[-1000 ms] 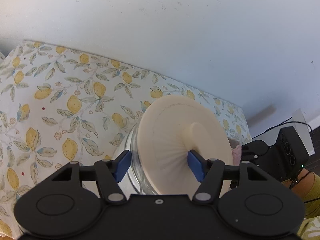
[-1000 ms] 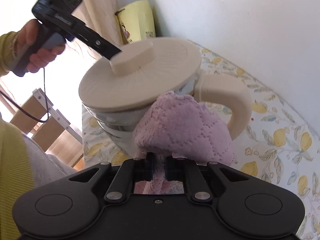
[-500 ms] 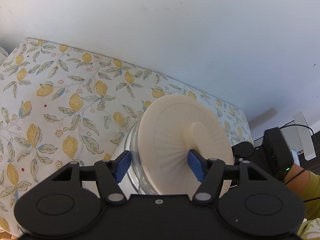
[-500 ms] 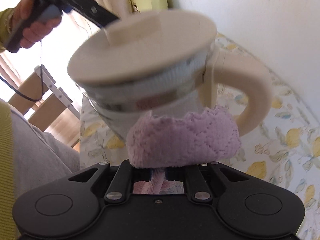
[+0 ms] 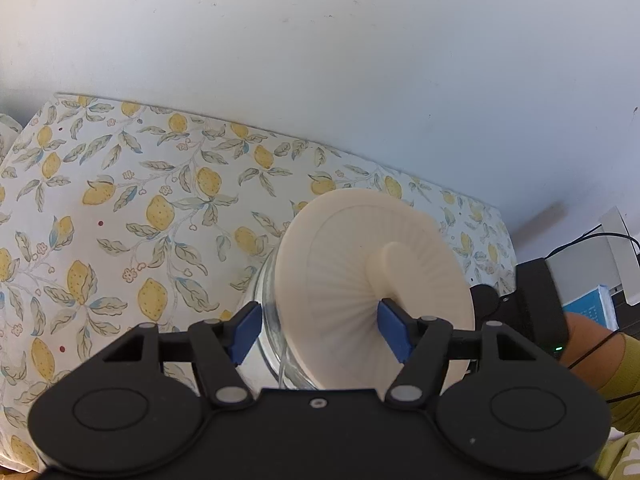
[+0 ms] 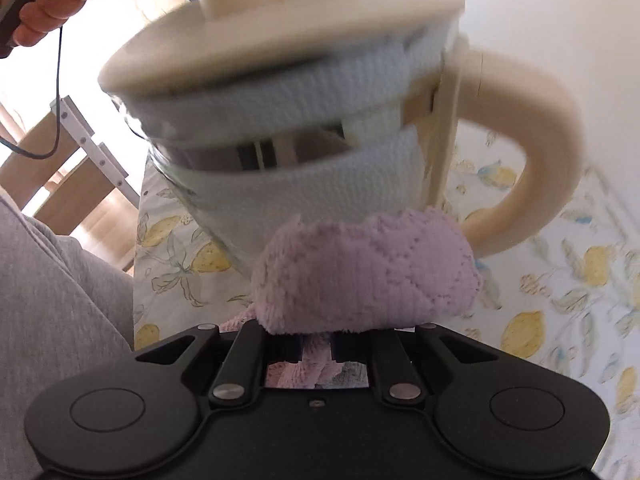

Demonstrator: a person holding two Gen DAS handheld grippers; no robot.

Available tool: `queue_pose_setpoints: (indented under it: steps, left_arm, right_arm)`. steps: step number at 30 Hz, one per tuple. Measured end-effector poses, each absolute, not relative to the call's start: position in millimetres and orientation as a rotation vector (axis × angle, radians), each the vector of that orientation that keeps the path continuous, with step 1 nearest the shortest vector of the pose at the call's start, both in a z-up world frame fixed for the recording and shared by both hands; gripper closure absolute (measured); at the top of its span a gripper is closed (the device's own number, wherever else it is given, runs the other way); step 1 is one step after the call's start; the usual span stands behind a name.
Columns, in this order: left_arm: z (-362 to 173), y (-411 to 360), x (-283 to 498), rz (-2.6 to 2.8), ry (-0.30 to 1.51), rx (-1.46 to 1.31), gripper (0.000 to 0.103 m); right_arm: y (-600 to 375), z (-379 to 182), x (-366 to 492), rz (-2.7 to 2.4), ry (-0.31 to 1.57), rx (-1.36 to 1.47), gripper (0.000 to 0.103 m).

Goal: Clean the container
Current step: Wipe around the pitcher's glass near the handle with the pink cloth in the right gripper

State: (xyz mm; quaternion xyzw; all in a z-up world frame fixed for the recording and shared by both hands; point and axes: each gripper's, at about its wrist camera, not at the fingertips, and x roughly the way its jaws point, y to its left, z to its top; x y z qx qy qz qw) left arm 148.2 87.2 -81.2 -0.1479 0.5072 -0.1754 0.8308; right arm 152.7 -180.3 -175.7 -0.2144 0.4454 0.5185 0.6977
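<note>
- The container point(image 6: 304, 184) is a clear glass jug standing on the lemon-print tablecloth point(image 5: 120, 216), close to the white wall point(image 5: 320, 60); through the glass a pale blue-white textured lining shows
- Its cream lid point(image 5: 372, 280) sits on top with a raised knob point(image 5: 394, 268) at the centre, and a cream loop handle point(image 6: 532, 152) juts from the side of the jug, to the right in the right wrist view
- The left gripper point(image 5: 320, 330) has its jaws spread wide apart: one blue pad lies just beside the glass wall below the lid rim, the other against the lid face at the base of the knob; whether either pad truly touches cannot be told
- The right gripper point(image 6: 316, 350) has its jaws drawn close together, pinching a pink quilted cloth point(image 6: 364, 272); the bunched cloth bulges forward past the fingers and presses against the lower glass wall, just beside the foot of the handle
- In the right wrist view the jug and lid are somewhat blurred
- The person's left hand point(image 6: 48, 12) grips the other tool's handle at the upper left of that view, with a black cable point(image 6: 58, 92) hanging below it
- Grey trousers point(image 6: 56, 300) fill the lower left, beside the table edge, and a wooden chair point(image 6: 60, 184) stands beyond
</note>
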Motion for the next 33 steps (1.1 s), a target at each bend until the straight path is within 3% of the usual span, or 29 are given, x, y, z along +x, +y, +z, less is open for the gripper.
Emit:
queue_pose_setpoints:
  steps: [11,33]
  left_arm:
    - [-80,86,148,-0.37,1.078,-0.301,0.037]
    - [-80,82,149,-0.369,1.096,-0.272,0.037]
  right_arm:
    - [-204,-116,165,1.134,0.834,-0.463,0.089]
    - [-179,-198,184,1.061,0.95,-0.503,0.088]
